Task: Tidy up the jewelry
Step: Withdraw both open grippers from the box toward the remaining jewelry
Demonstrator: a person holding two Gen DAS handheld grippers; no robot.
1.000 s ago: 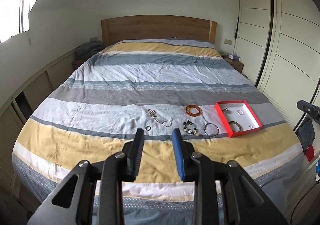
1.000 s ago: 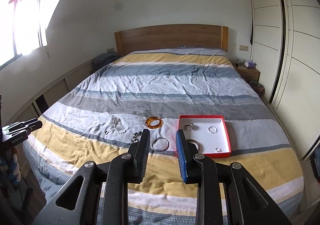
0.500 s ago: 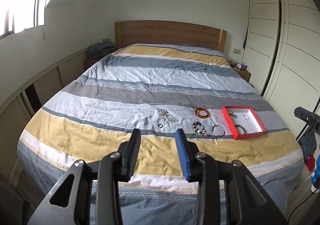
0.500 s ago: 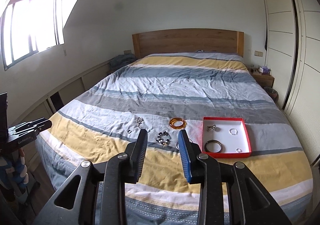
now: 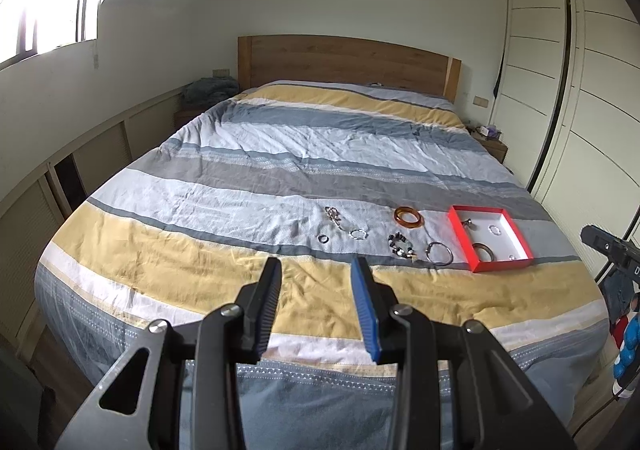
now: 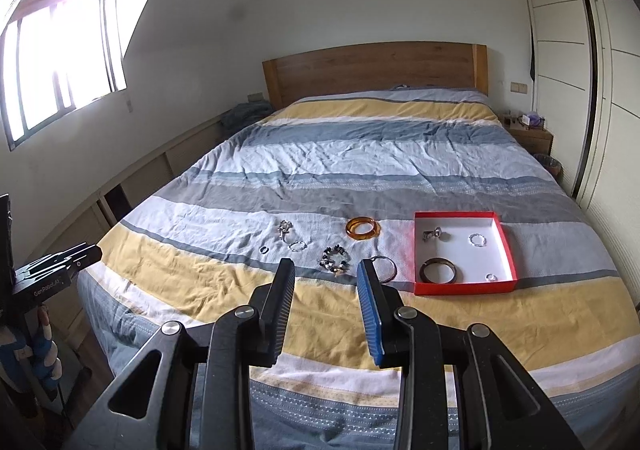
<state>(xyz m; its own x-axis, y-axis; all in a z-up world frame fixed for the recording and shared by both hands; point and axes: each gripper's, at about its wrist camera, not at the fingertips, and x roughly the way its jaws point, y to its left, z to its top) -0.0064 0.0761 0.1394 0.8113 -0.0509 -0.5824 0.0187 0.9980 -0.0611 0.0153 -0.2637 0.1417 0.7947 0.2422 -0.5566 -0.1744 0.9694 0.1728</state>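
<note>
Both views shifted; red box (image 6: 464,286) lies right of right hand-held gripper (image 6: 326,274).

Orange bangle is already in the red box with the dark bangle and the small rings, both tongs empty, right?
Not quite: the orange bangle still lies on the bedspread, left of the red box, as the right wrist view shows. The dark bangle and small rings are inside; both tongs are empty.

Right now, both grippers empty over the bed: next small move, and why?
Probably ease the right gripper forward and down onto the beaded bracelet: its open jaws frame it, it lies loose on the duvet, and the red tray sits just right.
</note>
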